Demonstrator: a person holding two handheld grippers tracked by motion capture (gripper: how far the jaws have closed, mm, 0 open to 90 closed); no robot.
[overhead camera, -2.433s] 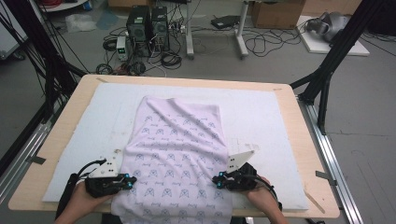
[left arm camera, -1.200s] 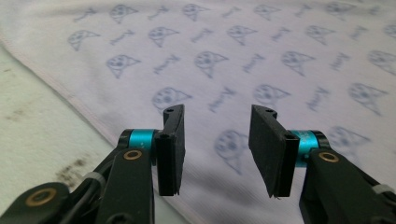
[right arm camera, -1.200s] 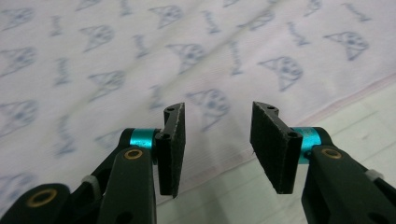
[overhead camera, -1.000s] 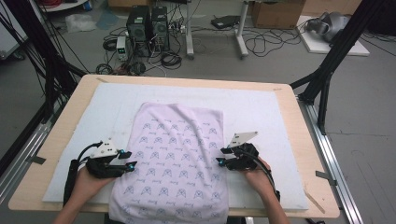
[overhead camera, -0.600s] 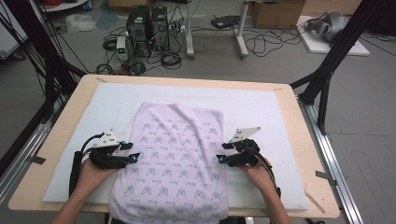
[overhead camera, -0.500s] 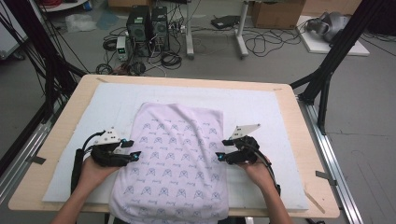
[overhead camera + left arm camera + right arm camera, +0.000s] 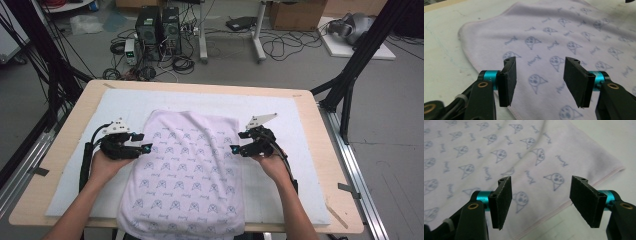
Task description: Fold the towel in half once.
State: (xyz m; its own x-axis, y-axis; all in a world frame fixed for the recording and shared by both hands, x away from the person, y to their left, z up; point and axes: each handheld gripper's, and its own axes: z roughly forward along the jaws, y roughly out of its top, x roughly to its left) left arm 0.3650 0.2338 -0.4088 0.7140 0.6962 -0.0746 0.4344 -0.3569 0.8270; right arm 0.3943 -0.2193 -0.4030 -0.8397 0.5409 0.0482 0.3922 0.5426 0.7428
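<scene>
- The towel (image 7: pixel 187 170), pale lilac with a printed cat-face pattern, lies spread on the white mat (image 7: pixel 300 125); its near end hangs over the table's front edge.
- The left gripper (image 7: pixel 145 148) hovers at the towel's left edge, with its jaws released and nothing between the pads. In the left gripper view, the towel's hemmed edge runs under the left jaw and the cloth spreads ahead of and below both jaws.
- The right gripper (image 7: pixel 234 149) hovers at the towel's right edge, also released and empty. In the right gripper view, the hem crosses below and between the jaws, and the towel's far corner lies ahead of the right jaw.
- Both pairs of jaws have just been opening, the right pair in the last half second too. No cloth is caught in either.
- Compared with 2.4 seconds ago, both hands have moved from the table's near edge farther up the towel's sides.
- Since then the towel looks shorter on the table and its far edge has more ripples.
</scene>
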